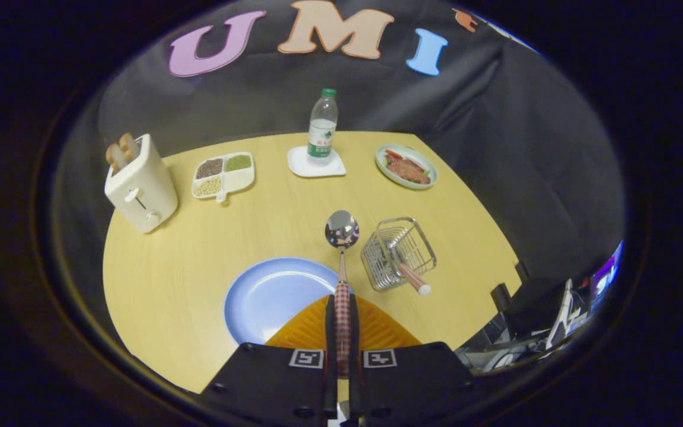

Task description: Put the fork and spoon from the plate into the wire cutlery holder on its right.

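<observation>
Tabletop (pixel 199 267): fork (pixel 414 279) in holder (pixel 398 252)

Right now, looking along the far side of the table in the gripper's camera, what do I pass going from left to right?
Toaster → divided snack tray → water bottle on its white coaster → plate of food. Nearer, the gripper is shut on the spoon.

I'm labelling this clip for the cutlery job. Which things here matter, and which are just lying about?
Job: checked-handled metal spoon clamped in the gripper; blue round plate; wire cutlery holder, handle sticking out.

Lying about: cream toaster, divided grain tray, water bottle, green food dish.
</observation>
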`<state>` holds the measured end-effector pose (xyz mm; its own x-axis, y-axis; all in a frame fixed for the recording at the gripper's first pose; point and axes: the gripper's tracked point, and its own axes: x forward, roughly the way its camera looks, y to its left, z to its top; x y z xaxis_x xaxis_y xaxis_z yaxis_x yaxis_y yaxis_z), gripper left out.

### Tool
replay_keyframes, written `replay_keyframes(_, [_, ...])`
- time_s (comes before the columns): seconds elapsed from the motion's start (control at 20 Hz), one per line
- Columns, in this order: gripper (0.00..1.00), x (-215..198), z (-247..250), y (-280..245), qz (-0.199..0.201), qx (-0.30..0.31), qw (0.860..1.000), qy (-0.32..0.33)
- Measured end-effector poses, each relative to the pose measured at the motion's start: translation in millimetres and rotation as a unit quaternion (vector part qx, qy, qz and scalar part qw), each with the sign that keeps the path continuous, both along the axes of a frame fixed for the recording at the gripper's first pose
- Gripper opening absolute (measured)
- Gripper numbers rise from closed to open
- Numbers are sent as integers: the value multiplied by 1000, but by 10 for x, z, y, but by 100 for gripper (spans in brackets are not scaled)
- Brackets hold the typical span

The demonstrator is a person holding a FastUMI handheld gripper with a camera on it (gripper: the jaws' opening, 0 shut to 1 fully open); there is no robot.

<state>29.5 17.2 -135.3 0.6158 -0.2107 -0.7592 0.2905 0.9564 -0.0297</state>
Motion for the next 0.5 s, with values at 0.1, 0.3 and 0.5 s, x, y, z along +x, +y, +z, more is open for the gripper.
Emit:
replay_keyframes(0.1, [10,13,54,-72,-18,9,999,43])
replay_keyframes(0.3, [10,79,143,-169,-59,48,990,116])
replay_keyframes(0.5, [10,149,168,-380,-90,84,978,171])
